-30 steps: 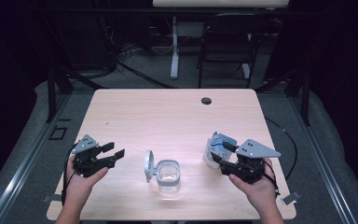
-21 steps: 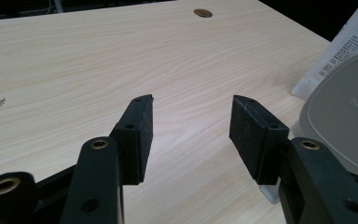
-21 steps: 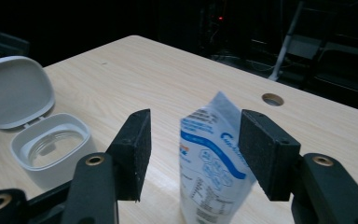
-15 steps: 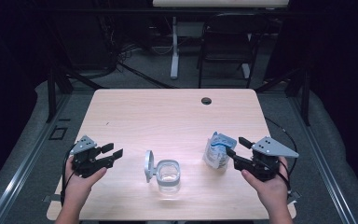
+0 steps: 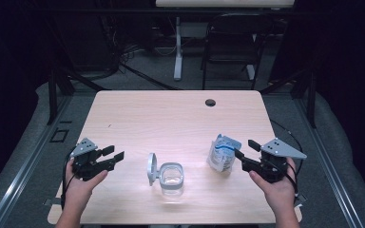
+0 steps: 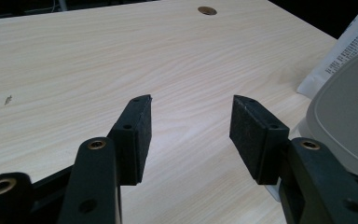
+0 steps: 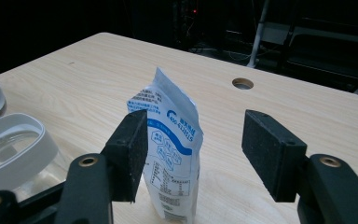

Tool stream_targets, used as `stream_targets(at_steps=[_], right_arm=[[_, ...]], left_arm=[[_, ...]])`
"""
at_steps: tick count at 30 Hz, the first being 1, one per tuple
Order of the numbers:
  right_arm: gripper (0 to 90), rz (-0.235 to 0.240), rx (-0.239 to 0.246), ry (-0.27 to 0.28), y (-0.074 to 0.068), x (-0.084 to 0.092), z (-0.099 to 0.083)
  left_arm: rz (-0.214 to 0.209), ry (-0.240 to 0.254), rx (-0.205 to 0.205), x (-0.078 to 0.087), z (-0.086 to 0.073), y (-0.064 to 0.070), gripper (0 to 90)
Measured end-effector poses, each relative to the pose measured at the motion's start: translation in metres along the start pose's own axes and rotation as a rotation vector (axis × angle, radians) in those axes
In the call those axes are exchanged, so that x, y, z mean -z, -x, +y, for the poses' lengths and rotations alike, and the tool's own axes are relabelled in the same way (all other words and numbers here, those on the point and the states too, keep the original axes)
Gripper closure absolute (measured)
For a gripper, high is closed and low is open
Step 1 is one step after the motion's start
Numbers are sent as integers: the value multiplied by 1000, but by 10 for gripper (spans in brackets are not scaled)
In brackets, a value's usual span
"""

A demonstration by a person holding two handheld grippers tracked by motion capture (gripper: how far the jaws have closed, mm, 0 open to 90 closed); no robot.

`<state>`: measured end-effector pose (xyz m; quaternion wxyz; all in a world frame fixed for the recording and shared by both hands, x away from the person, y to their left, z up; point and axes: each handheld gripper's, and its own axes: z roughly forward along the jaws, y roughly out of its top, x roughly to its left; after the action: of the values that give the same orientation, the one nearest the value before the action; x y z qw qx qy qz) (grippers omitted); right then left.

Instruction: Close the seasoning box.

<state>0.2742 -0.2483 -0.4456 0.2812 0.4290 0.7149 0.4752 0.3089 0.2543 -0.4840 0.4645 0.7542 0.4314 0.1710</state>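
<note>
A white and blue pouch (image 5: 221,153) (image 7: 172,154) stands upright on the wooden table (image 5: 171,118). My right gripper (image 5: 244,147) (image 7: 196,116) is just right of it, open; its jaws have just been opening and the pads do not touch the pouch, which stands just ahead of their tips. A clear glass jar (image 5: 171,176) (image 7: 14,144) with its grey hinged lid (image 5: 151,167) (image 6: 349,116) flipped up sits near the front centre. At the front left my left gripper (image 5: 114,153) (image 6: 191,100) is open; its jaws have just closed a little, with nothing between them.
A round cable hole (image 5: 210,102) lies near the table's far edge. A dark chair (image 5: 230,47) and a white stand leg (image 5: 177,52) are on the floor beyond the table. The pouch edge (image 6: 349,51) rises behind the lid in the left gripper view.
My right gripper has drawn back to the right, off the pouch, which now stands free. The left hand, jar and lid have stayed where they were.
</note>
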Motion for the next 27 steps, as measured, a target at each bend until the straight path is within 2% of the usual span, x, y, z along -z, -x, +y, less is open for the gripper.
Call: stream_targets(at_steps=[18,27], right_arm=[[388,44,-1,-81,9,-33,-31],[375,85,2,-109,5,-49,-44]], left_arm=[[9,0,-3,2,1,0,489],[10,-1,-4,2,1,-1,489]])
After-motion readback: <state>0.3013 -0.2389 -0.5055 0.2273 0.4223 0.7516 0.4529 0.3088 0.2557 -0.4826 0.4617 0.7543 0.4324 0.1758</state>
